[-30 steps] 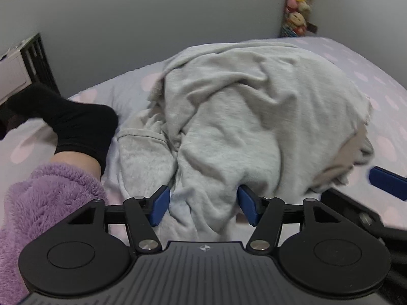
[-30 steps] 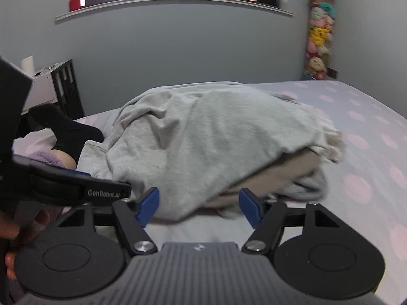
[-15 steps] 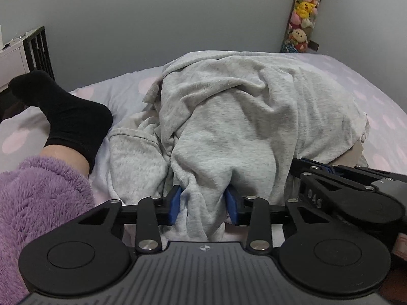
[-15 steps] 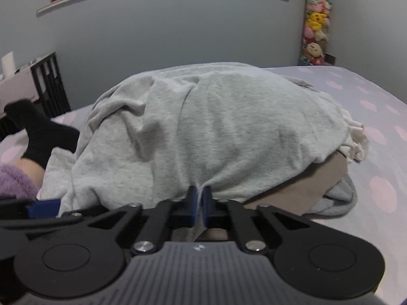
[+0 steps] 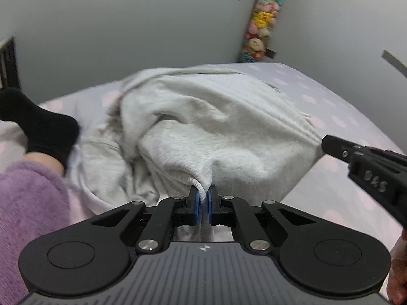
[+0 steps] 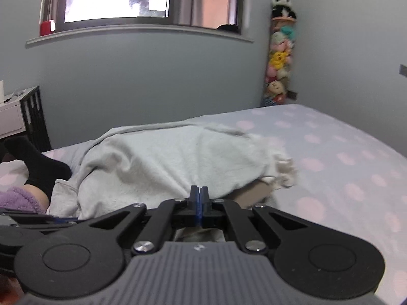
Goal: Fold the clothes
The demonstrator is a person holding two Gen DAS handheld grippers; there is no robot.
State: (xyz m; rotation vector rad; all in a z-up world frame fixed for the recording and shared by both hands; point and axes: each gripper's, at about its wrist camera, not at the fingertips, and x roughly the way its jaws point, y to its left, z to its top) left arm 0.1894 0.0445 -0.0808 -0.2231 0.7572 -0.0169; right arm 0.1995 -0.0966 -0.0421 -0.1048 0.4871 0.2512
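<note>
Grey sweatshirt (image 5: 216, 127), heaped on polka-dot bed (image 6: 343, 157): soft, floppy, light-ish, prob. sags w/o two holds; near hem pinched in left tool (image 5: 202, 198), just clamped, right tool (image 6: 199, 203) clamped on hem edge too.

Crumpled light-grey sweatshirt (image 5: 218, 137) heaped on the dotted bed (image 6: 343, 157).
</note>
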